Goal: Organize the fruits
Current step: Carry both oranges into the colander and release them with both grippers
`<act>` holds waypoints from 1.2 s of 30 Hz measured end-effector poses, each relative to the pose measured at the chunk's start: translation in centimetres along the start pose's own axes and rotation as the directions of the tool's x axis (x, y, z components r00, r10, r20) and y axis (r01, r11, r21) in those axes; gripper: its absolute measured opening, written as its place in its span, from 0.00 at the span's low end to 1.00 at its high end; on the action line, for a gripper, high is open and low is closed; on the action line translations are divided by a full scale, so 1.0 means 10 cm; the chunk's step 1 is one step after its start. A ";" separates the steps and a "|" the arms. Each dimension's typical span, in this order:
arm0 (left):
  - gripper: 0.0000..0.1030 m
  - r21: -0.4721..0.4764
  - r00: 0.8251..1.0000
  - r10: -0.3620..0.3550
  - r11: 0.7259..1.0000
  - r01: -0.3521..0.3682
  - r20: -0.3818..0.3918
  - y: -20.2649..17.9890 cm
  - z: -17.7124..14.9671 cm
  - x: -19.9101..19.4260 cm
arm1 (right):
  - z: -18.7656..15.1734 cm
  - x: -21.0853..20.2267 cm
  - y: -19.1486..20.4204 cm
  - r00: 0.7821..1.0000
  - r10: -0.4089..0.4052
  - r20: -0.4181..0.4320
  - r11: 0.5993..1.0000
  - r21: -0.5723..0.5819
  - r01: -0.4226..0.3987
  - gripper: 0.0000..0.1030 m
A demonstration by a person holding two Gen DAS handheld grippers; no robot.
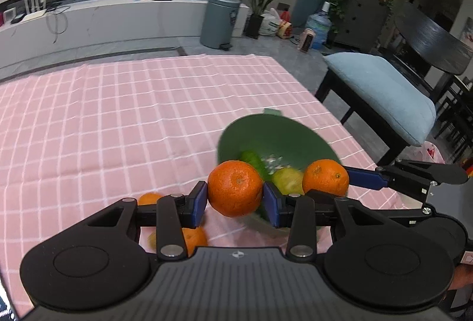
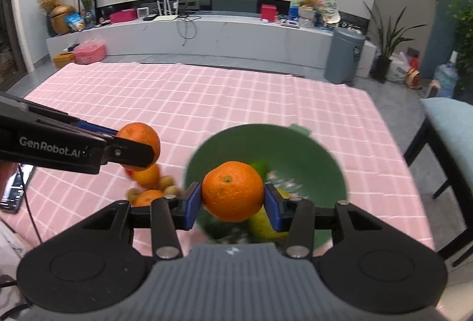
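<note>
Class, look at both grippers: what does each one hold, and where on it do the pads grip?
The left gripper clamps one orange across its middle, a blue pad on each side. The right gripper holds a second orange likewise.

The worktop covered by a pink checked cloth [image 2: 207, 96] lies bare across its far half and its left side; passage there is unobstructed. The round green plastic bowl [image 2: 310, 155] occupies the near right area, close to the right edge. Its interior already holds a yellow fruit [image 1: 288, 180] and a green fruit [image 1: 251, 159], reducing room inside. A cluster of loose oranges and small brown kiwis [image 2: 153, 182] lies just left of the bowl, with a narrow strip of cloth between. A dark phone with cable [image 2: 13, 190] rests at the near left edge. Beyond the right edge stands a black chair with a pale blue cushion [image 1: 384, 93], limiting approach from that side.
</note>
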State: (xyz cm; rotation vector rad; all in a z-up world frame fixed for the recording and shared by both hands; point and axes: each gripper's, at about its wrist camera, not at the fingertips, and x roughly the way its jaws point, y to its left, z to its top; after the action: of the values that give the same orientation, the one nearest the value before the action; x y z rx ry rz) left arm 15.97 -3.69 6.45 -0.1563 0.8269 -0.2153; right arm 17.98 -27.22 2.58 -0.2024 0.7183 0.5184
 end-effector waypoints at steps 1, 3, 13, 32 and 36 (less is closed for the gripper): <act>0.45 0.009 1.000 -0.003 1.000 0.003 -0.004 -0.04 0.02 0.04 | 0.01 0.00 -0.04 1.000 -0.008 -0.002 1.000 -0.005 0.008 0.41; 0.45 0.026 1.000 -0.009 1.000 0.009 -0.014 -0.13 0.07 0.15 | 0.03 0.00 -0.13 1.000 -0.022 -0.008 1.000 -0.019 0.022 0.41; 0.45 0.104 0.997 -0.020 0.994 0.028 -0.080 -0.38 0.27 0.72 | 0.13 0.34 -0.46 0.994 -0.063 -0.086 0.995 -0.084 0.055 0.41; 0.45 0.159 0.982 -0.018 0.986 0.048 -0.187 -0.50 0.38 1.43 | 0.12 0.97 -0.69 0.968 -0.131 -0.213 0.983 -0.158 0.098 0.41; 0.45 0.152 0.981 -0.023 0.987 0.054 -0.194 -0.48 0.36 1.48 | 0.12 1.02 -0.70 0.968 -0.131 -0.215 0.982 -0.162 0.097 0.42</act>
State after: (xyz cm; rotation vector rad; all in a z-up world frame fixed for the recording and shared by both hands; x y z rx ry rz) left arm 27.75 -11.83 -0.59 -0.0037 0.9956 -0.3346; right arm 28.76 -28.86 -3.35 -0.4468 0.8828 0.4434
